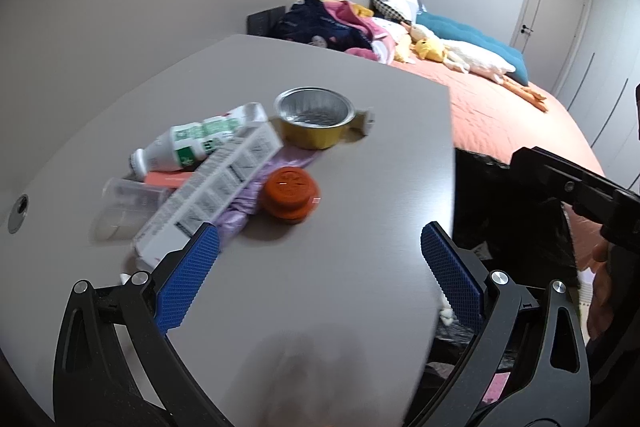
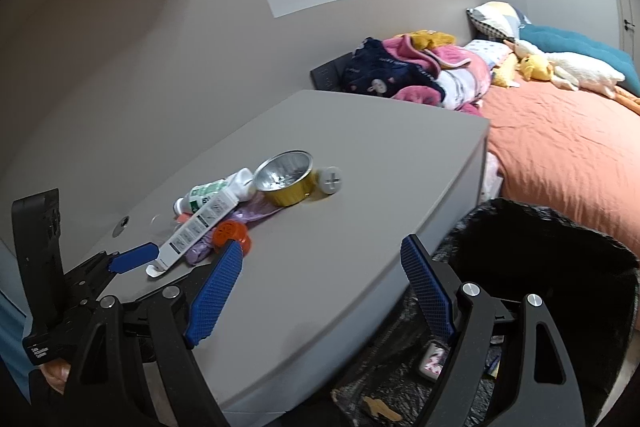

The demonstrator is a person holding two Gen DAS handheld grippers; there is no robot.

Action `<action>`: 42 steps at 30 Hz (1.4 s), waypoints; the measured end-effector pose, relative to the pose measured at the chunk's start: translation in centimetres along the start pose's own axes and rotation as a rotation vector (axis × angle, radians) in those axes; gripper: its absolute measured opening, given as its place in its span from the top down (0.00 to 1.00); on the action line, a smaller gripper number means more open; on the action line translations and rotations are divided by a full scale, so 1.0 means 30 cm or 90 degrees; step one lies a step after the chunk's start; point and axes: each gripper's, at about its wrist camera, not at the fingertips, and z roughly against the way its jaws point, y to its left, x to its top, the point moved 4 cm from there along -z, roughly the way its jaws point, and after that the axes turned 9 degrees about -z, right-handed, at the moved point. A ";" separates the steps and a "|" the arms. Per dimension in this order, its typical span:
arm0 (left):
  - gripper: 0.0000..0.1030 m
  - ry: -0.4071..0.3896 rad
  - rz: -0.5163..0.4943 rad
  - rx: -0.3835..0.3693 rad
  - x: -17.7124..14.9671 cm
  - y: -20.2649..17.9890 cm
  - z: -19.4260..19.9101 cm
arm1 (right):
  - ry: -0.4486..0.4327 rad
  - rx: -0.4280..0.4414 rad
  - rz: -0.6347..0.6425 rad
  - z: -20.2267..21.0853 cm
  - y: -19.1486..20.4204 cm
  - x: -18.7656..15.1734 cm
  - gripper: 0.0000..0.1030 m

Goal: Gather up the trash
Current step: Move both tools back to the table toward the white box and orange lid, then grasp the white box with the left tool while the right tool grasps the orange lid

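Observation:
A heap of trash lies on the grey table (image 1: 340, 287): a gold foil cup (image 1: 314, 119), a white and green bottle (image 1: 188, 147), a long white carton (image 1: 208, 195), an orange lid (image 1: 290, 195), crumpled purple plastic (image 1: 244, 205) and a clear cup (image 1: 128, 207). My left gripper (image 1: 319, 229) hangs open just short of the heap, nothing between its pads. My right gripper (image 2: 322, 243) is also open and empty, over the table's near corner, with the foil cup (image 2: 286, 183) and orange lid (image 2: 232, 233) beyond it. One pad (image 2: 134, 257) of the left gripper shows beside the carton (image 2: 196, 227).
A black-lined trash bin (image 2: 540, 267) stands open to the right of the table, with scraps inside. Behind it is a bed with an orange cover (image 2: 560, 155), piled clothes and soft toys. A small white capped container (image 2: 330, 179) lies by the foil cup. Grey wall behind the table.

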 end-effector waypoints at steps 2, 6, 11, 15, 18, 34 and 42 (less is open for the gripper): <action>0.06 0.003 0.005 0.007 -0.005 0.027 -0.006 | 0.008 0.007 0.003 -0.026 0.016 -0.002 0.21; 0.06 0.009 0.011 0.022 -0.015 0.084 -0.022 | 0.022 0.023 0.008 -0.075 0.048 -0.010 0.21; 0.06 0.017 0.007 0.038 -0.021 0.142 -0.040 | 0.038 0.037 0.008 -0.134 0.084 -0.013 0.21; 0.17 0.022 0.004 0.028 -0.027 0.174 -0.053 | 0.046 0.051 0.009 -0.166 0.109 -0.016 0.21; 0.21 0.030 -0.003 0.034 -0.034 0.201 -0.066 | 0.053 0.057 0.014 -0.193 0.129 -0.020 0.21; 0.44 0.058 0.016 0.019 -0.063 0.323 -0.127 | 0.116 0.082 0.029 -0.365 0.222 -0.066 0.21; 0.48 0.058 0.029 0.000 -0.070 0.351 -0.131 | 0.144 0.073 0.034 -0.462 0.244 -0.102 0.36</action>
